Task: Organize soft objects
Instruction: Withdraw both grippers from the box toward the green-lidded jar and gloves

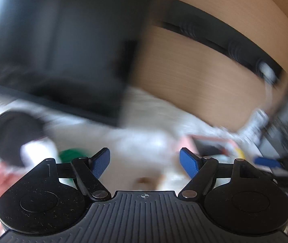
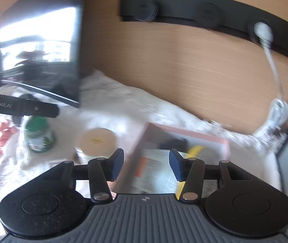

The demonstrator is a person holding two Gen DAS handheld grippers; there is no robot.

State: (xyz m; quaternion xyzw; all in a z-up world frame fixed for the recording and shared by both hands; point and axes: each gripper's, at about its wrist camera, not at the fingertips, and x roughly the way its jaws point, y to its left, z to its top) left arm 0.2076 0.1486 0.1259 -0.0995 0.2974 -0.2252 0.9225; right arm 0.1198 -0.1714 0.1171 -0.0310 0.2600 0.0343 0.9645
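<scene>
Both views are motion-blurred. My left gripper is open and empty above a white cloth-covered surface. My right gripper is open and empty above a pink-rimmed box that holds printed packets and a yellow item. The left gripper's black body shows at the left of the right wrist view, held by a gloved hand. A white crumpled soft thing lies by a green-lidded jar. Something red and soft lies at the far left.
A cream-lidded tin stands left of the box. A dark monitor stands at the back left. A wooden wall carries a black socket strip with a white plug and cable. A black round object lies at left.
</scene>
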